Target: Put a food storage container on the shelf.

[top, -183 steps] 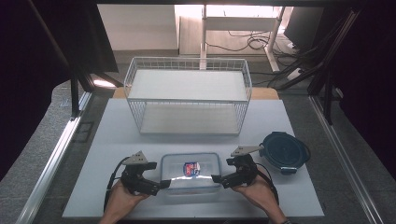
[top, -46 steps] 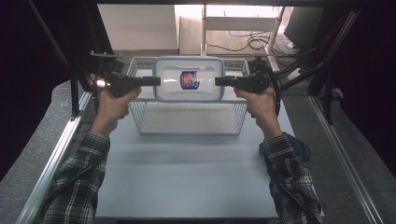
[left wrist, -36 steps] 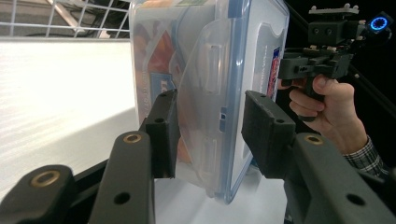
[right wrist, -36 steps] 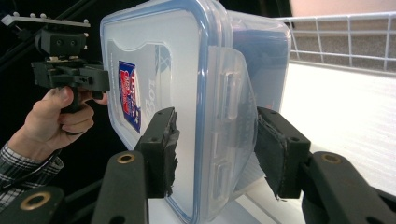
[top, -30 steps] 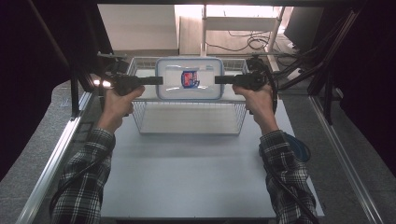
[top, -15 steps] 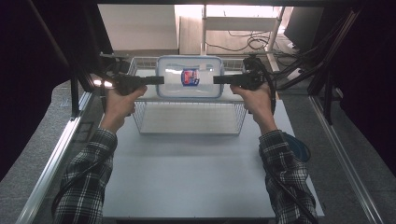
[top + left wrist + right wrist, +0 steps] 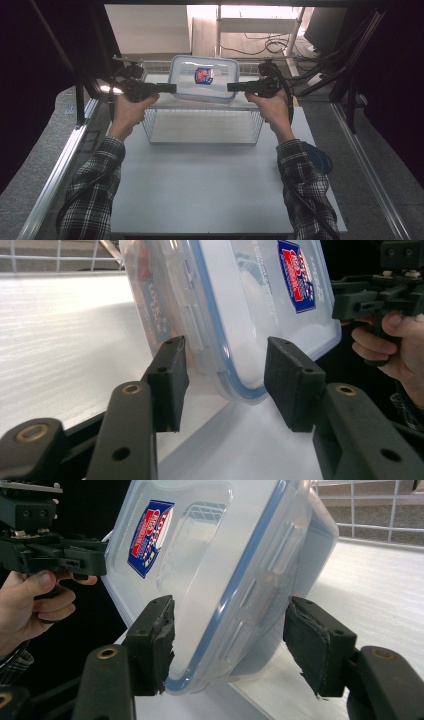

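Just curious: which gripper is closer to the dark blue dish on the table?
Right. The right gripper, jaws just opening around the clear container's end, is up beyond the dark blue dish; the left gripper is at the container's other end.

A clear plastic container with a blue-sealed lid and red-blue label rests on the wire basket's white top.

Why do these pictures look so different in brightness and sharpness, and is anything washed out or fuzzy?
High view: dark surroundings, a bright background behind the wire basket, and a glare spot beside the left gripper. Left gripper view: the white surface is nearly washed out; the plastic container is sharp, its near jaws slightly soft. Right gripper view: reflections streak the container's lid, and the background at left is black.
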A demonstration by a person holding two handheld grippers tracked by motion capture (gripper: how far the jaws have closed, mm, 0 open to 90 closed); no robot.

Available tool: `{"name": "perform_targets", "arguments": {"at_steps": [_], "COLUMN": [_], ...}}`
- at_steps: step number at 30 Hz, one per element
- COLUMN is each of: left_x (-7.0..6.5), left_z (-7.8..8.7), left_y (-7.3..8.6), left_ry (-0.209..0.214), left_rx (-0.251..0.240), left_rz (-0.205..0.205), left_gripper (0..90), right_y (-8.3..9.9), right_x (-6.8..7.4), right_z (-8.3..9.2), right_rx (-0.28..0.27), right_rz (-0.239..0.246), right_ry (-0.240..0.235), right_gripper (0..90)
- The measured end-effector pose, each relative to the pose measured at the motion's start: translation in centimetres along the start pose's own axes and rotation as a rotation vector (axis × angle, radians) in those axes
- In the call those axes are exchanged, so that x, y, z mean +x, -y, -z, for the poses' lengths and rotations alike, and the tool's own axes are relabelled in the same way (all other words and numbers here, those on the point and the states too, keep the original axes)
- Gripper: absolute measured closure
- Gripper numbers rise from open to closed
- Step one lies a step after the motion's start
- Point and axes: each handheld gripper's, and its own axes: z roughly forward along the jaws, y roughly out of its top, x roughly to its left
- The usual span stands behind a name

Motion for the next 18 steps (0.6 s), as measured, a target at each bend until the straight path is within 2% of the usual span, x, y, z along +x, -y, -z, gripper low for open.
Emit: {"name": "perform_targets", "arguments": {"at_steps": [2, 5, 7, 8, 11, 12, 14, 16, 18], "left_x": [0.0, -0.3, -0.4, -0.4, -0.3, -0.2, -0.4, -0.6, -0.7], "left_z": [0.0, 0.0, -0.1, -0.1, -0.2, -0.2, -0.2, -0.2, -0.2], "left_y": [0.0, -0.1, -0.2, -0.2, -0.1, -0.2, -0.3, -0.4, -0.4], "left_ry": [-0.001, -0.028, -0.056, -0.056, -0.058, -0.057, -0.071, -0.084, -0.086], "left_rx": [0.001, -0.001, -0.009, -0.009, -0.028, -0.039, -0.059, -0.064, -0.063], "left_rz": [-0.001, -0.017, -0.022, -0.022, -0.011, -0.010, -0.015, -0.024, -0.029], "left_gripper": [52.7, 51.5, 46.6, 44.8, 41.1, 38.7, 38.6, 39.4, 40.7], "right_y": [-0.1, -0.2, -0.2, -0.2, -0.2, -0.3, -0.3, -0.4, -0.4], "right_x": [0.0, 0.2, 0.6, 0.6, 1.1, 1.4, 1.6, 1.6, 1.6], "right_z": [0.0, -0.1, -0.4, -0.4, -0.4, -0.4, -0.1, 0.0, 0.1], "right_rx": [0.005, 0.010, 0.008, 0.008, -0.005, -0.009, -0.034, -0.043, -0.042], "right_rz": [0.001, -0.001, 0.006, 0.006, 0.035, 0.061, 0.079, 0.089, 0.087], "right_ry": [0.007, 0.017, 0.044, 0.044, 0.115, 0.169, 0.207, 0.200, 0.192], "right_gripper": [38.1, 37.0, 32.5, 32.5, 28.7, 28.3, 33.2, 38.4, 39.7]}}
